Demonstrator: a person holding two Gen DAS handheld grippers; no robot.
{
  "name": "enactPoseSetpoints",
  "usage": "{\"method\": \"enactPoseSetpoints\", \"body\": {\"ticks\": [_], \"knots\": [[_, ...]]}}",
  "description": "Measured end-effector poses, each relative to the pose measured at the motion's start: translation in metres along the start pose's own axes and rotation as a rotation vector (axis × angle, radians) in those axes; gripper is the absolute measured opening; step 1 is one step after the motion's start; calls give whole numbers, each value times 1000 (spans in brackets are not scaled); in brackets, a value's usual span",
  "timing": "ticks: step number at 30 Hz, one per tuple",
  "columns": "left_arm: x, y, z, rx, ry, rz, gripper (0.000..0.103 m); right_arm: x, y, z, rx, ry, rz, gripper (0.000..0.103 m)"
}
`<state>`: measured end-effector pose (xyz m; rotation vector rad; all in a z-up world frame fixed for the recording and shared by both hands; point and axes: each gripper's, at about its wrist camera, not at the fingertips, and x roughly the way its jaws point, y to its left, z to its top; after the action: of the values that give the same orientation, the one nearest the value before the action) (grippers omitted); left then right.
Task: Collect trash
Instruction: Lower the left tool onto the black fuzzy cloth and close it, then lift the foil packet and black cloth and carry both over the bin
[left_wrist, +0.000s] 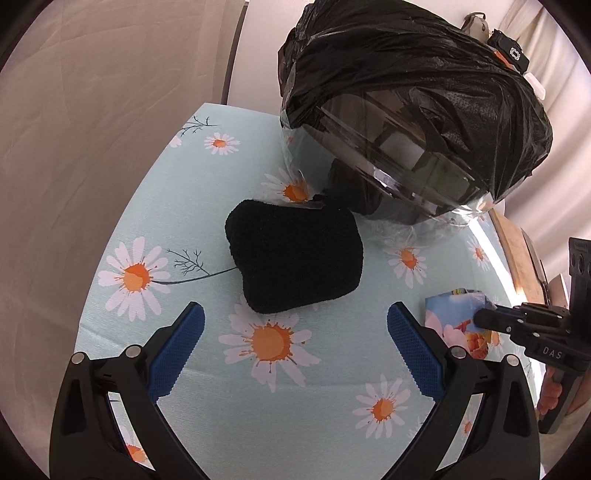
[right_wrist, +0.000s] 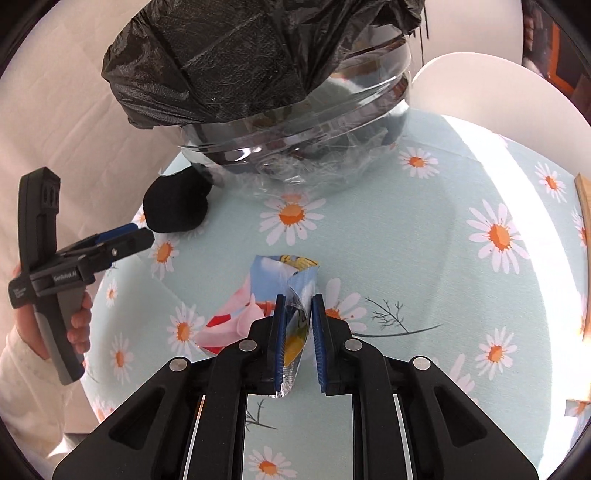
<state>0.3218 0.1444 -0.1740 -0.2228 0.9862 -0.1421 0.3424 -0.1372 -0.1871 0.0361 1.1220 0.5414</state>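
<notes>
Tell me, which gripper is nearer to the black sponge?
Left. The left gripper hangs open just in front of the black sponge, not touching it. The right gripper is farther off to the side, shut on a colourful wrapper.

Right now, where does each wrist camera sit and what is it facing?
Left wrist: behind the open left gripper, angled down at the black cloth and bin; own blue fingers show.
Right wrist: behind the right gripper, shut on the snack wrapper; a hand holds the other tool.
Shared: cloth, bin, wrapper, daisy tablecloth, and each other's gripper.
</notes>
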Motion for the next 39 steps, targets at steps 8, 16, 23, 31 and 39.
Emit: {"method": "enactPoseSetpoints", "body": {"ticks": [8, 16, 23, 31, 39], "knots": [[30, -24, 8, 38, 23, 82, 97, 4, -18, -10, 27, 23, -15, 13], [47, -23, 19, 39, 30, 228, 95, -5, -20, -10, 17, 15, -36, 14], [45, -17, 27, 78, 69, 198, 70, -16, -17, -15, -5, 12, -56, 14], [16, -8, 5, 49, 90, 191, 69, -37, -2, -26, -36, -15, -61, 14], [-36, -11, -13, 102, 51, 214, 69, -57, 23, -44, -65, -36, -73, 14]]}}
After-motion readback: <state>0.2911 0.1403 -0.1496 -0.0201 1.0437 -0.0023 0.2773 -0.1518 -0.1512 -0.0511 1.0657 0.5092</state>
